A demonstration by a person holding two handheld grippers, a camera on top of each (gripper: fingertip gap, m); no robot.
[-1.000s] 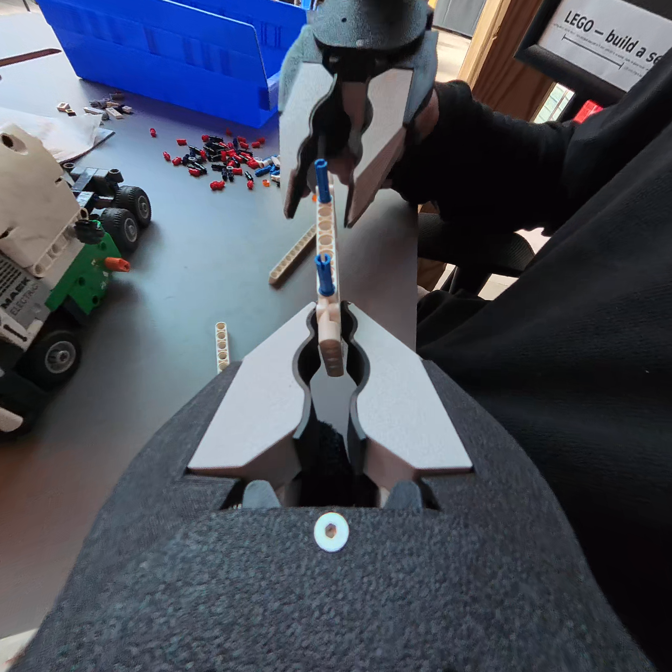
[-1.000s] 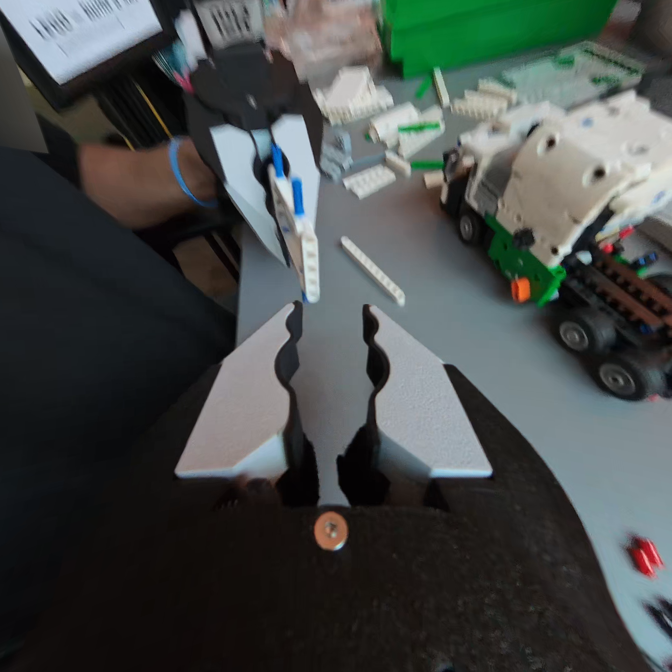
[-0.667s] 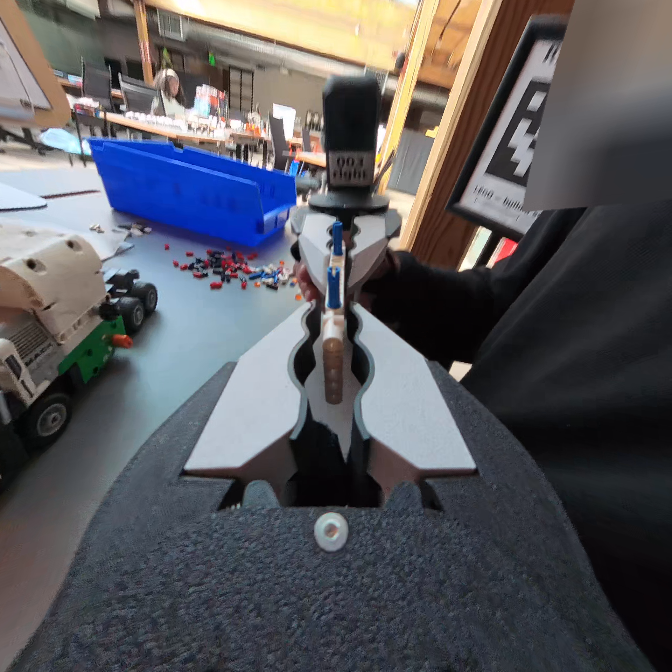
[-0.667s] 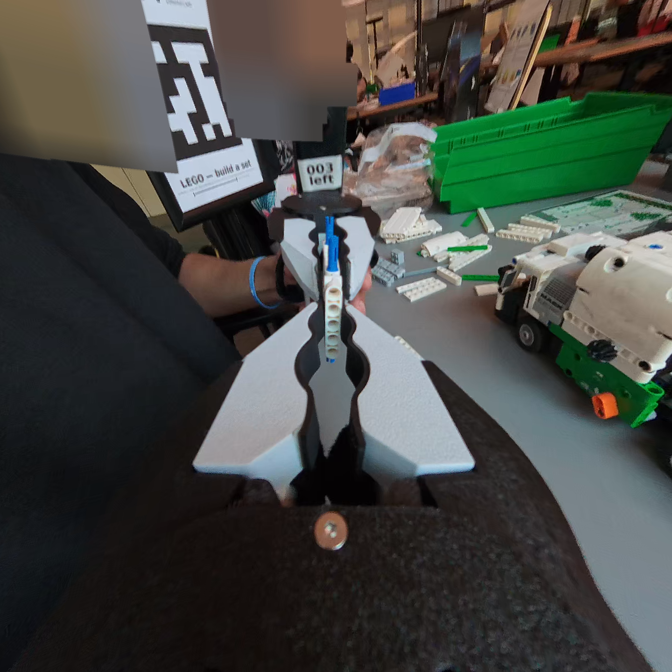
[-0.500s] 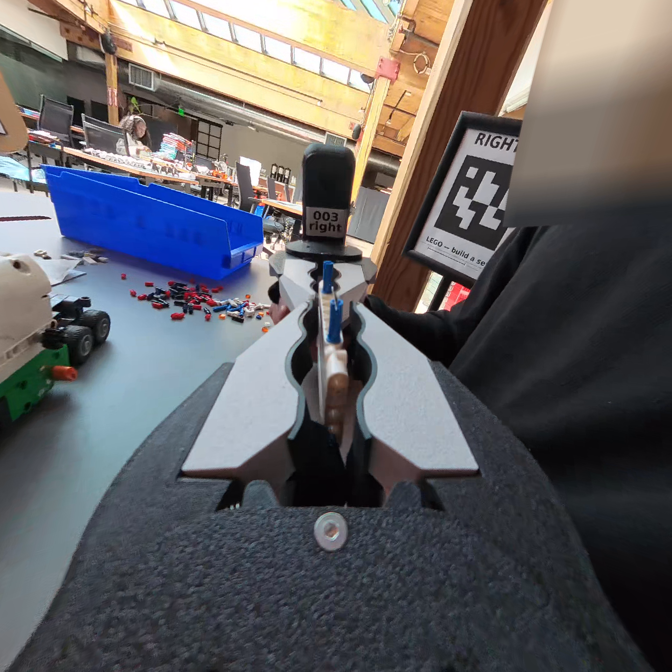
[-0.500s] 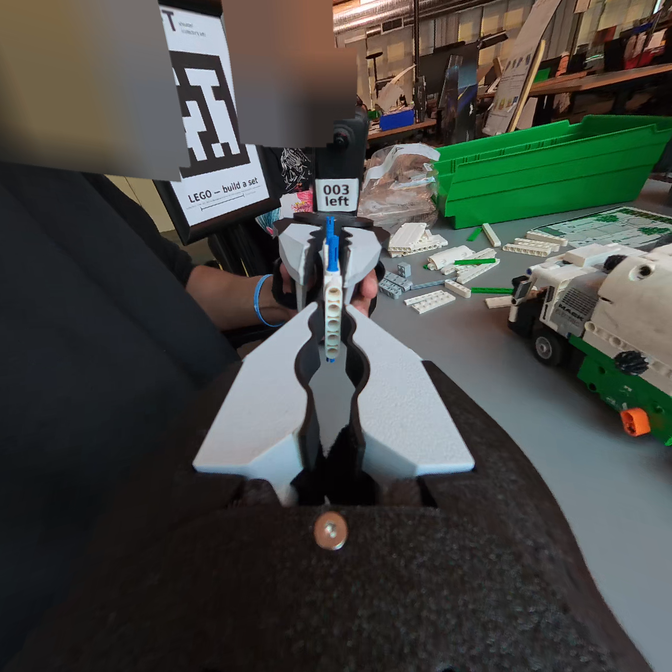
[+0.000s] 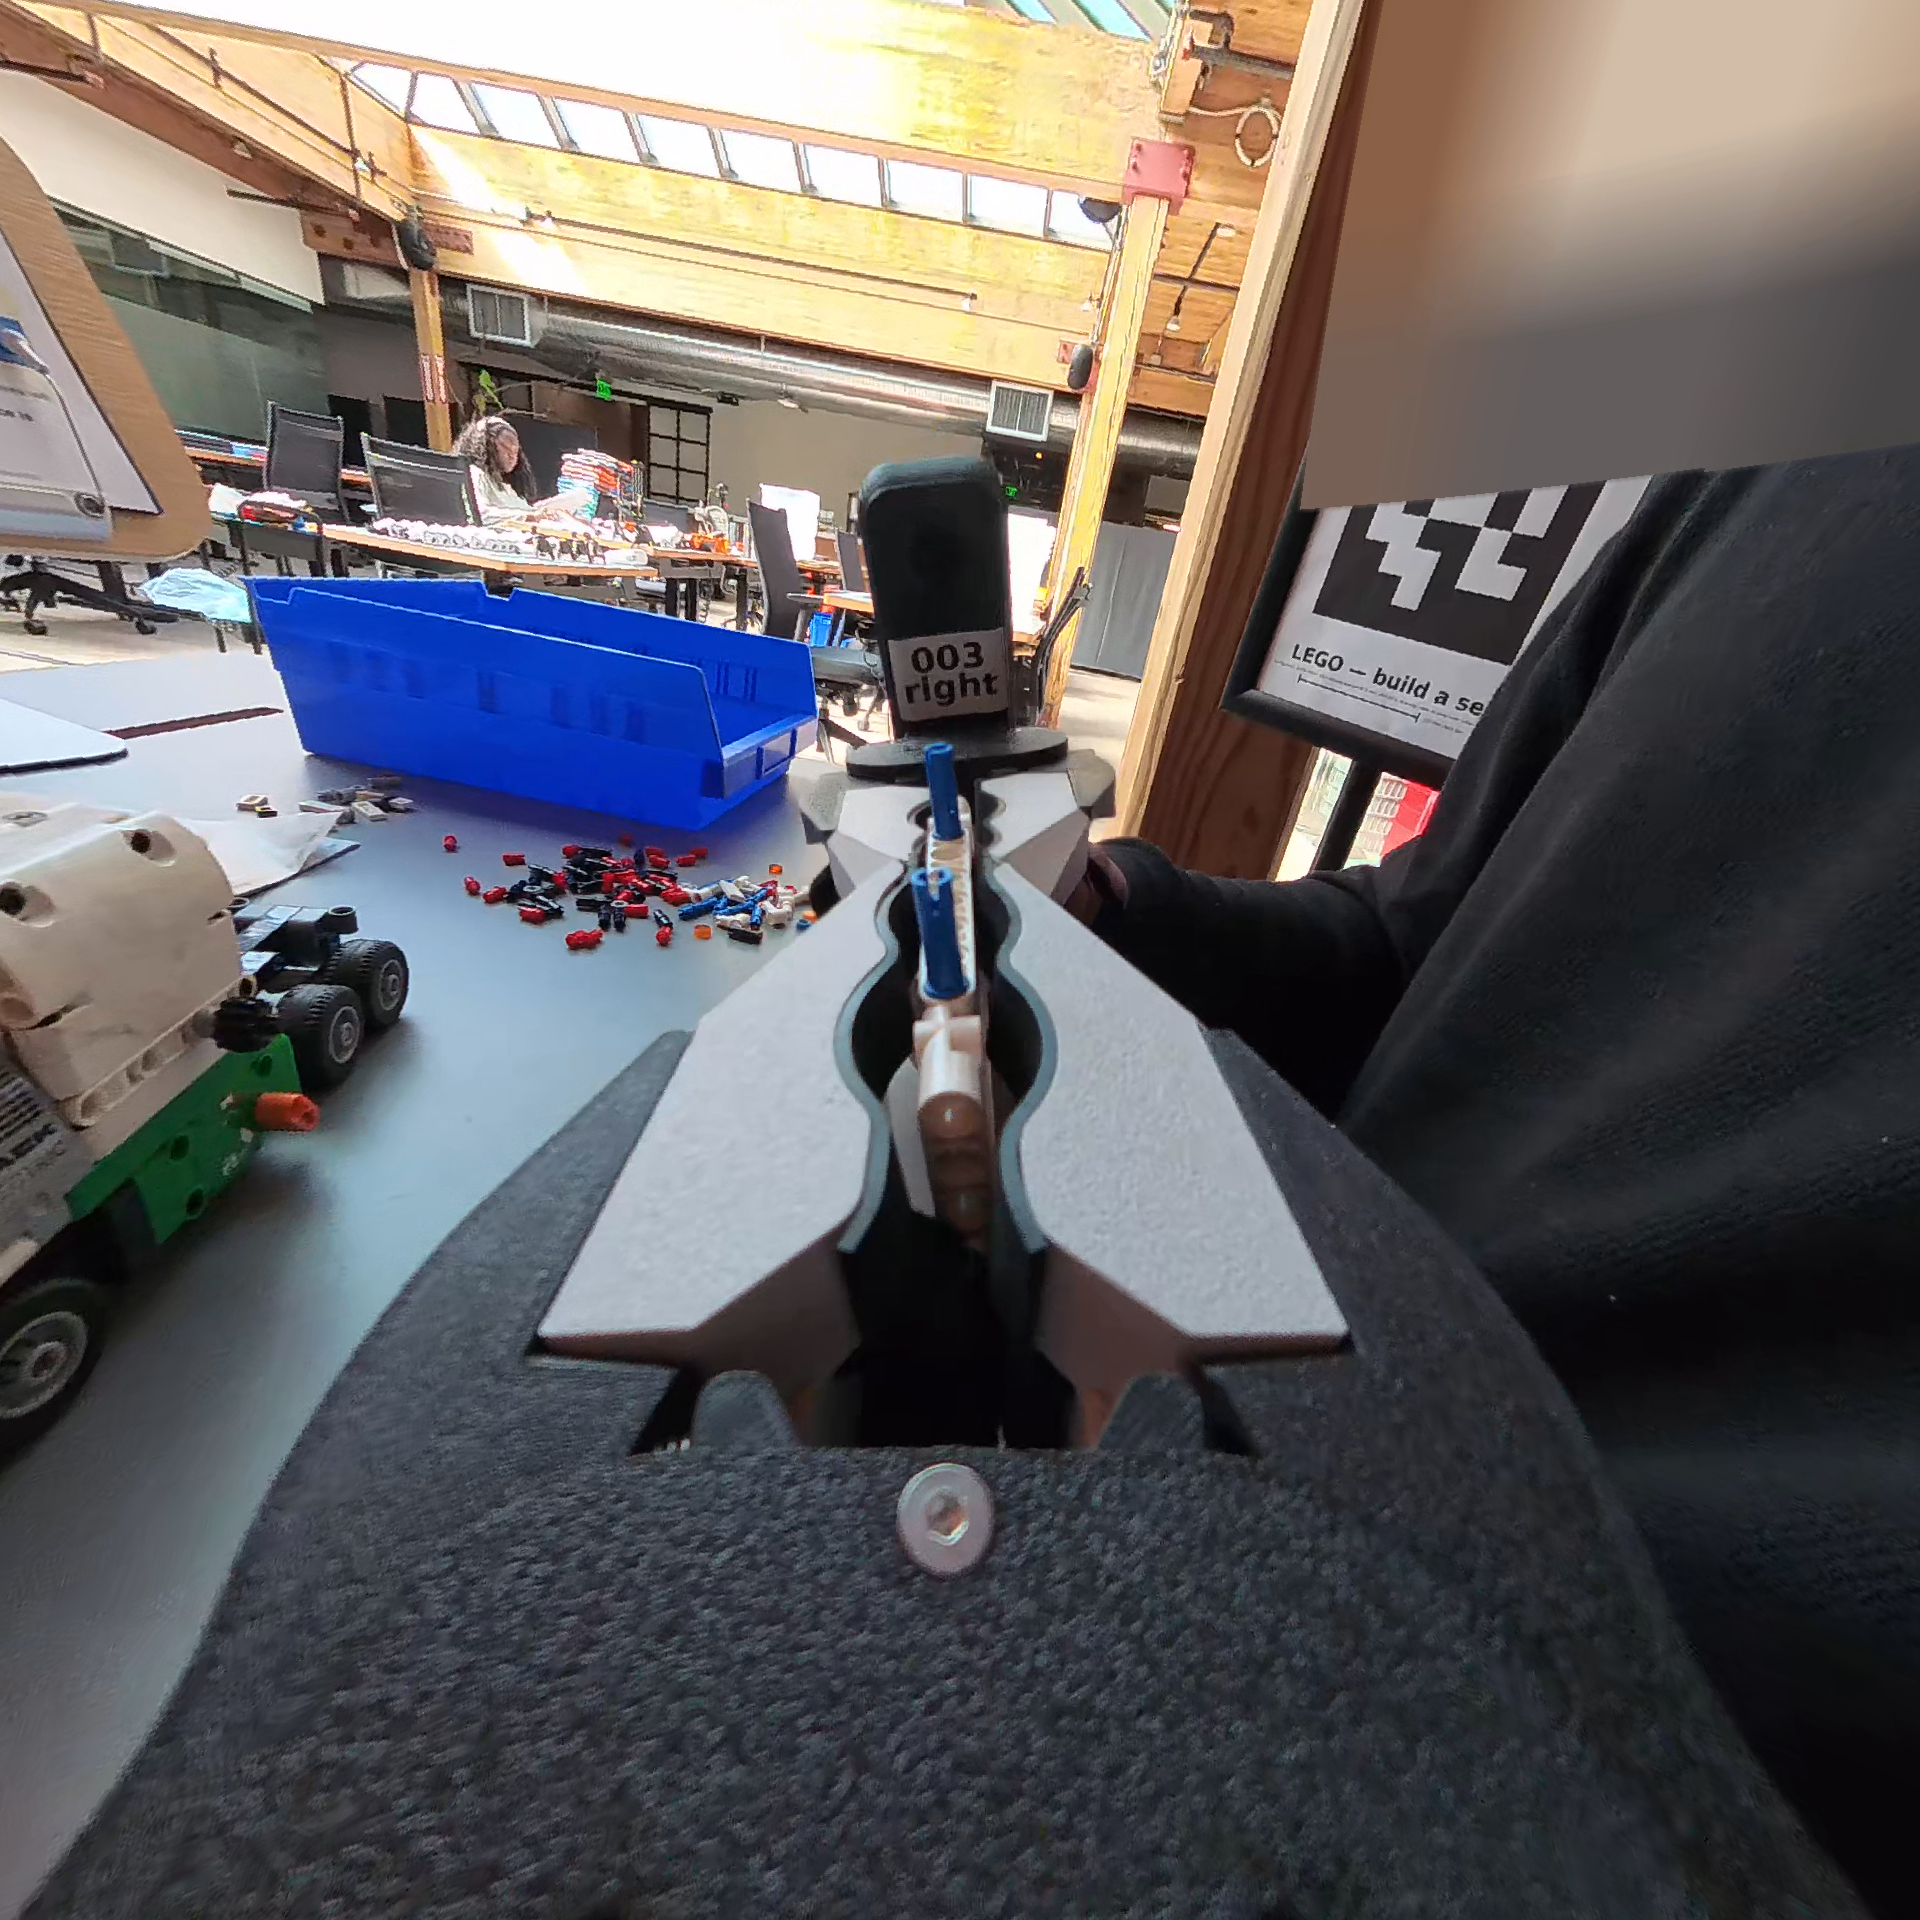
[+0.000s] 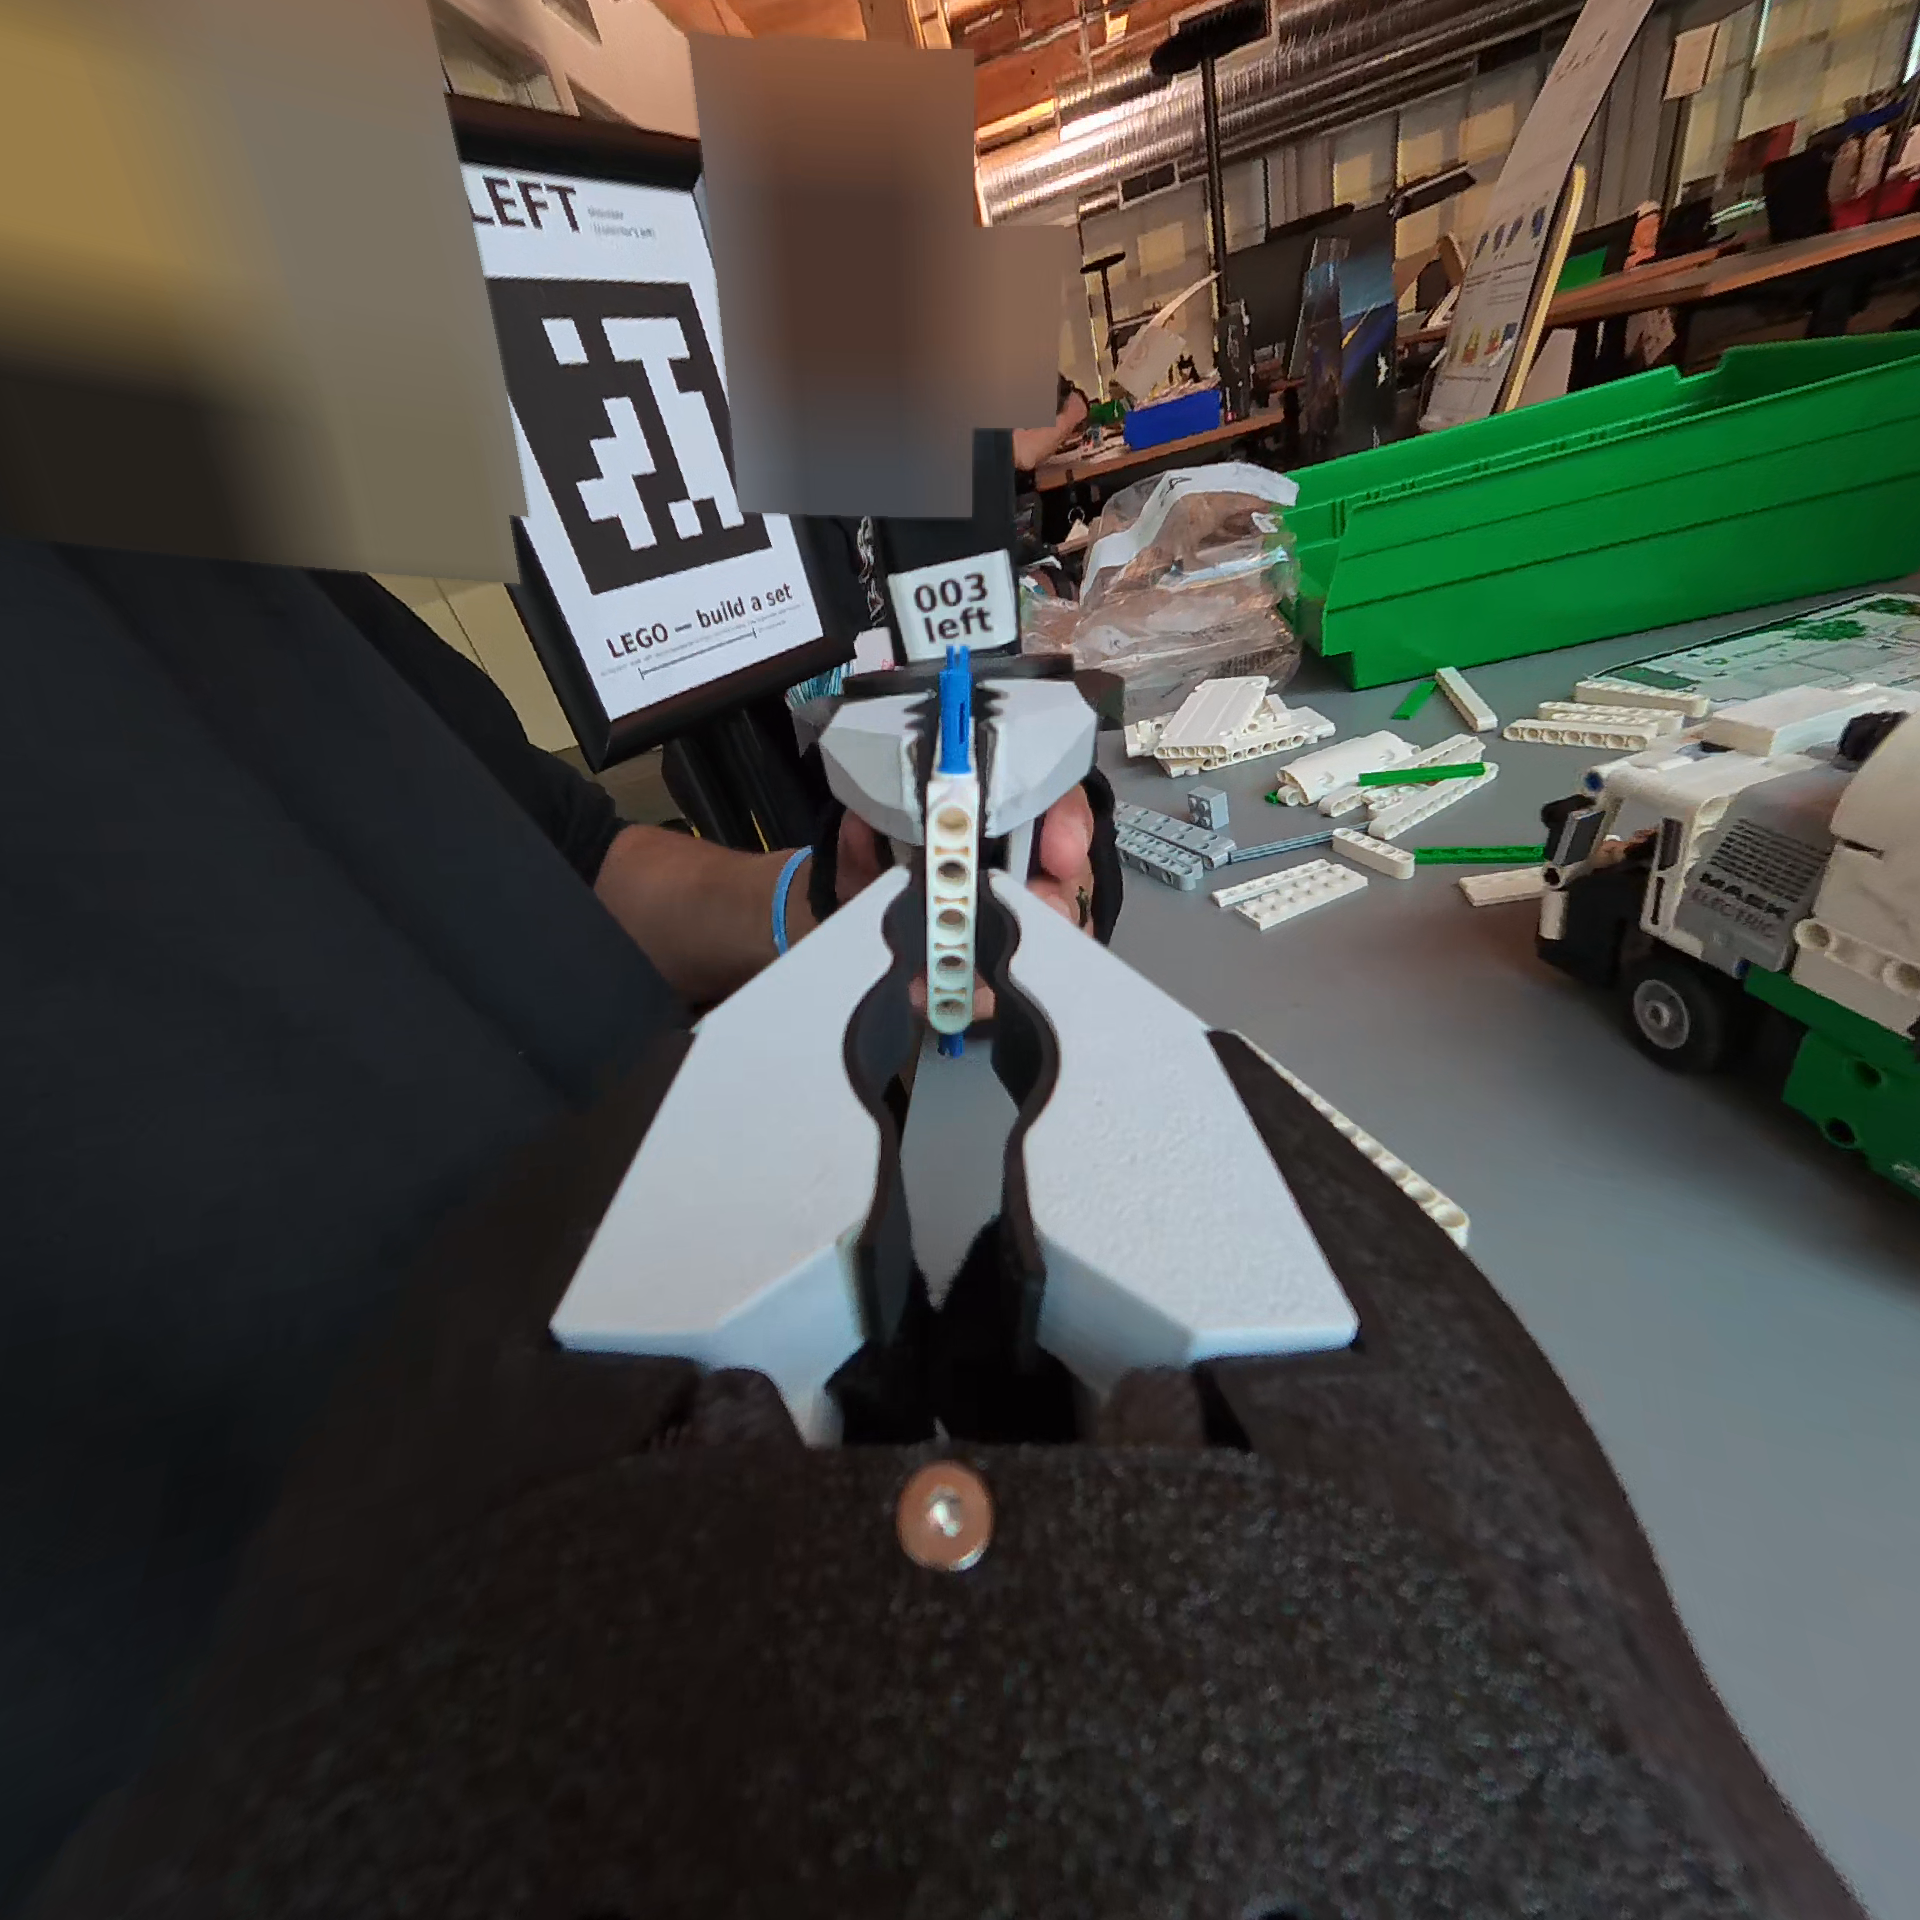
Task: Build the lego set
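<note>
A white beam (image 8: 951, 914), light and rigid, with blue pins (image 7: 938, 930) that could slip out, is being gripped at both ends, the left gripper (image 7: 951, 1029) and right gripper (image 8: 951, 997) each clenched on it, above the grey table (image 8: 1558, 1091), beside the truck model (image 8: 1745, 914). The bare ends are judged the safest hold.

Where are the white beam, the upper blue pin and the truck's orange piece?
white beam (image 8: 951, 914): right wrist view, middle of its holed face.
upper blue pin (image 7: 943, 790): left wrist view, its shaft.
orange piece (image 7: 286, 1112): left wrist view, on the truck's green side.
</note>
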